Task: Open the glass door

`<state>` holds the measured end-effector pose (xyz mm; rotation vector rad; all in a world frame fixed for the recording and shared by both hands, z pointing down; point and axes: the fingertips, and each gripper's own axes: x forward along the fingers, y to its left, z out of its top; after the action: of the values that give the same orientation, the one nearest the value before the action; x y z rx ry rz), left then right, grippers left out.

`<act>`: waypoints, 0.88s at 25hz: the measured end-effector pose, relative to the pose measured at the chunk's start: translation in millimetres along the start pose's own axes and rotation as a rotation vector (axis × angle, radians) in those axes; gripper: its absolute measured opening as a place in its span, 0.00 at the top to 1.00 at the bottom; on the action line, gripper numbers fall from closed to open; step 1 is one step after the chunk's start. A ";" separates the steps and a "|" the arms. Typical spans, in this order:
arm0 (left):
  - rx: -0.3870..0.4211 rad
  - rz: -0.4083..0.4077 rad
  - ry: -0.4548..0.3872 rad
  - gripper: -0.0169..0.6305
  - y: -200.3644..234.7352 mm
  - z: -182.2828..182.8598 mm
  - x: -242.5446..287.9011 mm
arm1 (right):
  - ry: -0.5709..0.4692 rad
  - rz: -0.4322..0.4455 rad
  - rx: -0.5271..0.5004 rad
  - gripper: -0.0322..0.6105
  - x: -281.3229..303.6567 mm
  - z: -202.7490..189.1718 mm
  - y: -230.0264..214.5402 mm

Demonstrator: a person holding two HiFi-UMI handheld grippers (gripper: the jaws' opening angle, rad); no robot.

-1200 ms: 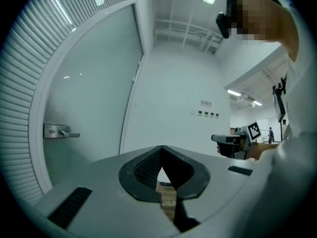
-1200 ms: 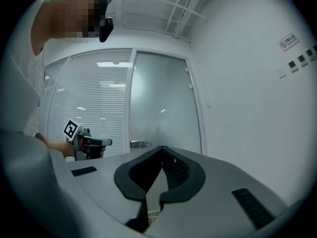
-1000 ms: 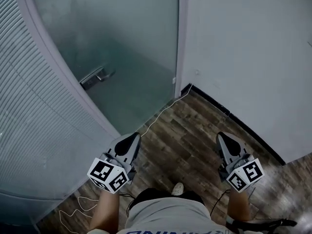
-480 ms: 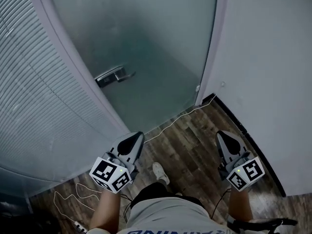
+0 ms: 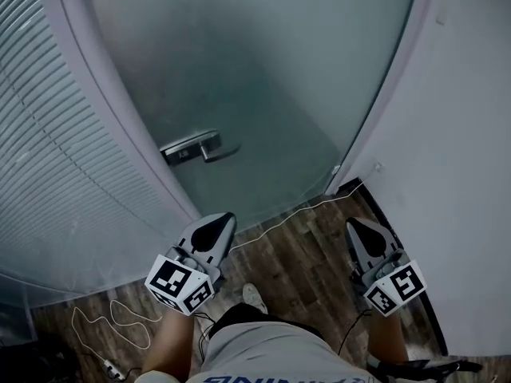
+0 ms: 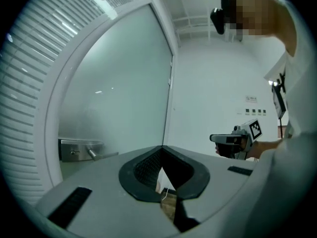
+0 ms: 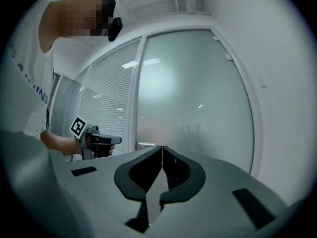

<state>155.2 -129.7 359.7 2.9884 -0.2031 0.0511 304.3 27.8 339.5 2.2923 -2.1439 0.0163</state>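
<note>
Dark wood-plank floor (image 5: 297, 250) meets frosted glass door (image 5: 263, 70); steel lever handle (image 5: 200, 148) at 11 o'clock of left claw (image 5: 222, 220). Left claw and right claw (image 5: 353, 225) both closed, empty.

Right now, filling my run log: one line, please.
frosted glass door closed | silver lever handle untouched | left claw shut | right claw shut

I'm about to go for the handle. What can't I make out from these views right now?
- Whatever is behind the glass door: the frosting hides it in every view.
- The door's top: cut off by the head view's upper edge.
- Lock detail on the door handle: too small in the head view. In the right gripper view, the right gripper covers most of the handle with its own body.
</note>
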 end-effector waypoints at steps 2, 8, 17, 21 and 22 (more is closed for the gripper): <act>-0.002 0.019 0.002 0.97 23.1 2.9 5.8 | 0.003 0.032 -0.002 0.95 30.3 0.0 -1.4; 0.017 0.087 0.005 0.97 88.1 17.3 10.4 | 0.005 0.111 0.009 0.95 111.0 0.7 -2.5; 0.006 0.237 -0.001 0.97 137.6 21.6 -6.9 | 0.029 0.285 0.003 0.94 190.4 -2.2 5.3; -0.005 0.323 -0.010 0.97 145.5 22.8 -9.0 | 0.050 0.404 -0.011 0.90 218.7 -6.0 8.9; -0.009 0.352 -0.013 0.97 146.6 23.8 -8.8 | 0.055 0.446 -0.013 0.87 226.0 -6.9 9.4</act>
<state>127.0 -275.8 356.7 2.9066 -0.7246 0.0681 309.9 -198.3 348.6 1.7349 -2.5608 0.0645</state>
